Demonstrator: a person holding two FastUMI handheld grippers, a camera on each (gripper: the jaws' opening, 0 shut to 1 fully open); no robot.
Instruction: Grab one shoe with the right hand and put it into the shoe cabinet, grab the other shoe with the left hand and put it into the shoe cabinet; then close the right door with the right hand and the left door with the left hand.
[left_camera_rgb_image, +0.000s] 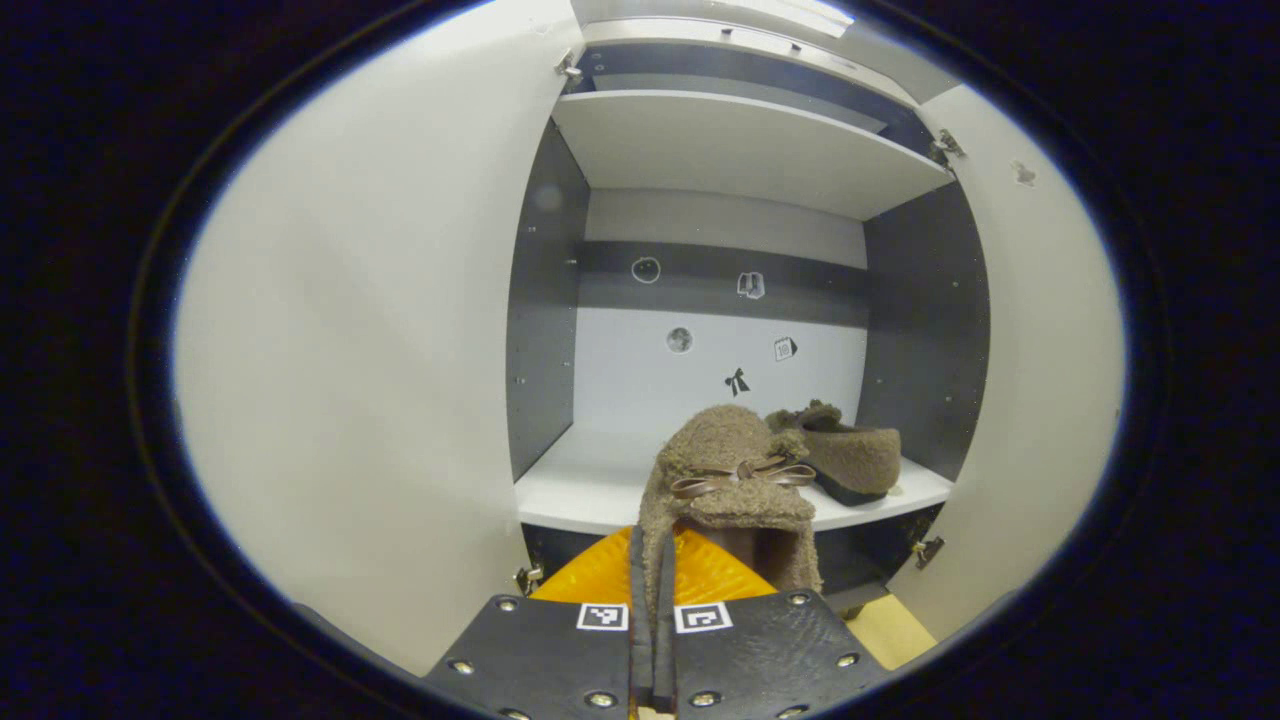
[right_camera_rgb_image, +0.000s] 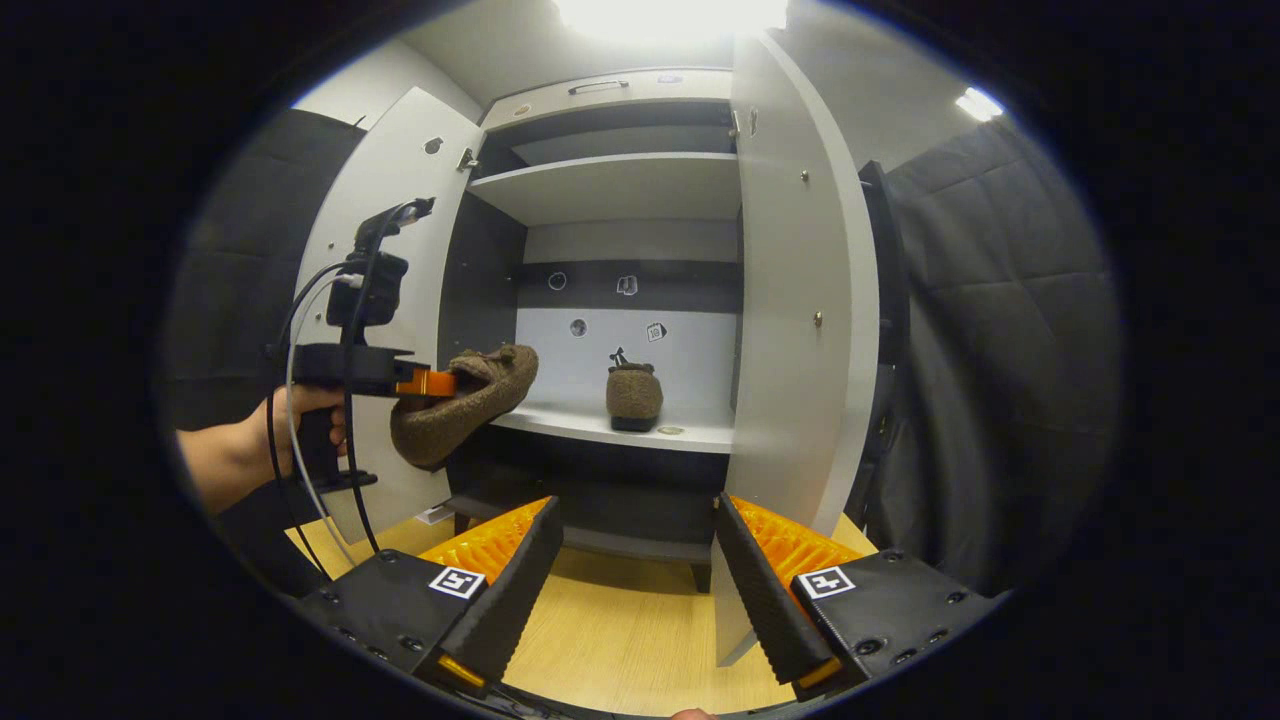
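A fuzzy brown shoe (left_camera_rgb_image: 735, 470) with a ribbon bow hangs in the air just before the cabinet's middle shelf (left_camera_rgb_image: 590, 480). My left gripper (left_camera_rgb_image: 651, 560) is shut on its heel edge. The right gripper view shows this left gripper (right_camera_rgb_image: 437, 383), held by a hand (right_camera_rgb_image: 240, 450), with the same shoe (right_camera_rgb_image: 462, 398) tilted toe-up at the shelf's left front. The second brown shoe (left_camera_rgb_image: 852, 455) (right_camera_rgb_image: 634, 395) rests on the shelf, right of centre. My right gripper (right_camera_rgb_image: 640, 590) stands open and holds nothing, back from the cabinet and low over the floor.
Both white doors are swung wide open: the left door (left_camera_rgb_image: 350, 380) (right_camera_rgb_image: 400, 250) and the right door (left_camera_rgb_image: 1040, 380) (right_camera_rgb_image: 800, 300). An upper shelf (right_camera_rgb_image: 610, 185) sits above. A wooden floor (right_camera_rgb_image: 620, 630) lies in front, and dark padded walls (right_camera_rgb_image: 990, 350) stand to the right.
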